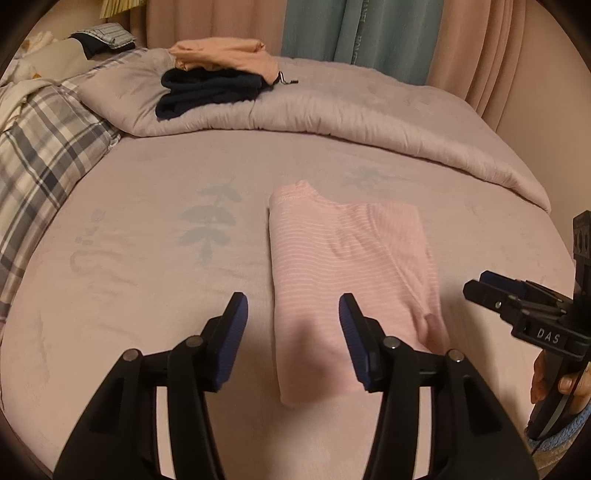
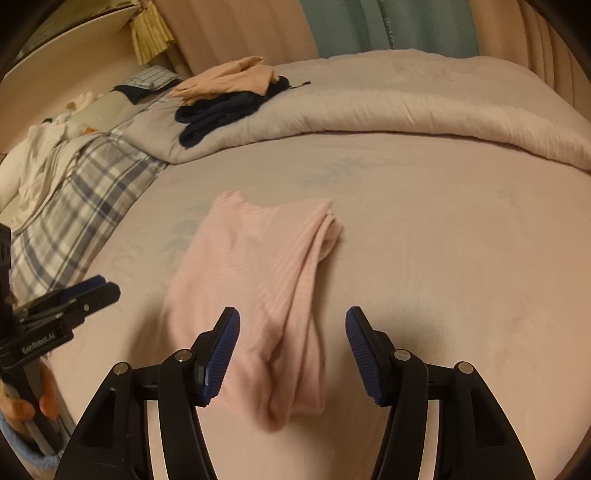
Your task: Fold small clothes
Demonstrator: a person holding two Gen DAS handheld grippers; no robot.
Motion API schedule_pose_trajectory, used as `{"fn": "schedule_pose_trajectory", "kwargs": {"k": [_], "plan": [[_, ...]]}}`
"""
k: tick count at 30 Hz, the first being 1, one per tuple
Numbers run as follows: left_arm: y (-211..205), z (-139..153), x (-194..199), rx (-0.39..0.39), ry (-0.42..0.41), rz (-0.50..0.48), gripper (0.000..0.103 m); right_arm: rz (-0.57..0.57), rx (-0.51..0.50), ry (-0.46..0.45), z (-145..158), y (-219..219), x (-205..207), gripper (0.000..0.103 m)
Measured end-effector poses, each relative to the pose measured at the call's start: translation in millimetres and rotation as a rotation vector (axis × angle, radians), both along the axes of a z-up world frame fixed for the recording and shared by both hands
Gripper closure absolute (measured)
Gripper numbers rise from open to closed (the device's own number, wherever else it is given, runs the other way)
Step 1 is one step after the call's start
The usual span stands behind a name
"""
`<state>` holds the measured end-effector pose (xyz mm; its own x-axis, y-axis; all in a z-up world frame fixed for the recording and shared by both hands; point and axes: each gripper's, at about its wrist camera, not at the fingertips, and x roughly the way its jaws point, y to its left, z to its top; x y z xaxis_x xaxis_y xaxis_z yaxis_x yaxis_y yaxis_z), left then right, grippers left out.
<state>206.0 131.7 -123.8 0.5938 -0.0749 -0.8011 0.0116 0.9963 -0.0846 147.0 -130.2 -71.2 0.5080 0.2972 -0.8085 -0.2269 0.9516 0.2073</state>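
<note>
We hold the left tool (image 1: 292, 314) and right tool (image 2: 291, 326) agape and empty above the pink top (image 1: 347, 254), lying folded lengthwise on the bed (image 1: 147, 266). If we pinch only the upper layer, the fold could slide apart.

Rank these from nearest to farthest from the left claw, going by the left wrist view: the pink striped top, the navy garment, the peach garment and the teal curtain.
1. Pink striped top: on the sheet just ahead of the left claw, slightly right.
2. Navy garment: on the rolled duvet, far left.
3. Peach garment: on and just behind the navy one.
4. Teal curtain: behind the bed.
</note>
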Motion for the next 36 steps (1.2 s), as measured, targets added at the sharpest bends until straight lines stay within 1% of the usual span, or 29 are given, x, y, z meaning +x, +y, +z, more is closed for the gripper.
{"fn": "schedule_pose_trajectory", "kwargs": {"k": [4, 6, 12, 13, 15, 21, 25, 26, 27, 28, 30, 33, 35, 36], "plan": [[-2, 14, -18, -0.004, -0.016, 0.005, 0.048, 0.024, -0.005, -0.015, 15, 7, -17, 0.041], [-1, 22, -28, -0.005, -0.022, 0.009, 0.047, 0.032, -0.005, -0.024, 22, 10, -25, 0.036], [-4, 39, -54, -0.001, -0.039, 0.021, 0.044, 0.065, -0.003, -0.061, 43, 19, -47, 0.034], [-4, 42, -58, -0.001, -0.045, 0.022, 0.043, 0.071, -0.003, -0.068, 46, 21, -51, 0.033], [-6, 46, -64, 0.001, -0.049, 0.021, 0.042, 0.082, 0.001, -0.083, 51, 24, -59, 0.027], [-15, 59, -80, 0.003, -0.063, 0.014, 0.039, 0.114, 0.006, -0.110, 60, 32, -74, 0.026], [-21, 66, -88, 0.014, -0.078, 0.009, 0.032, 0.126, 0.005, -0.126, 66, 37, -84, 0.026], [-23, 69, -90, 0.023, -0.083, 0.004, 0.031, 0.128, 0.005, -0.130, 68, 37, -85, 0.026], [-26, 71, -93, 0.027, -0.086, 0.002, 0.029, 0.129, 0.004, -0.134, 68, 37, -86, 0.026], [-28, 73, -94, 0.030, -0.086, -0.001, 0.023, 0.130, 0.004, -0.139, 70, 38, -88, 0.026], [-30, 76, -98, 0.025, -0.092, -0.006, 0.020, 0.130, 0.004, -0.144, 71, 38, -91, 0.026], [-32, 80, -102, 0.022, -0.101, -0.008, 0.018, 0.132, 0.001, -0.149, 73, 40, -96, 0.026], [-33, 82, -104, 0.014, -0.103, -0.006, 0.014, 0.134, 0.001, -0.155, 75, 40, -99, 0.026], [-33, 83, -105, 0.009, -0.103, -0.005, 0.010, 0.134, 0.001, -0.157, 75, 40, -100, 0.026]]}}
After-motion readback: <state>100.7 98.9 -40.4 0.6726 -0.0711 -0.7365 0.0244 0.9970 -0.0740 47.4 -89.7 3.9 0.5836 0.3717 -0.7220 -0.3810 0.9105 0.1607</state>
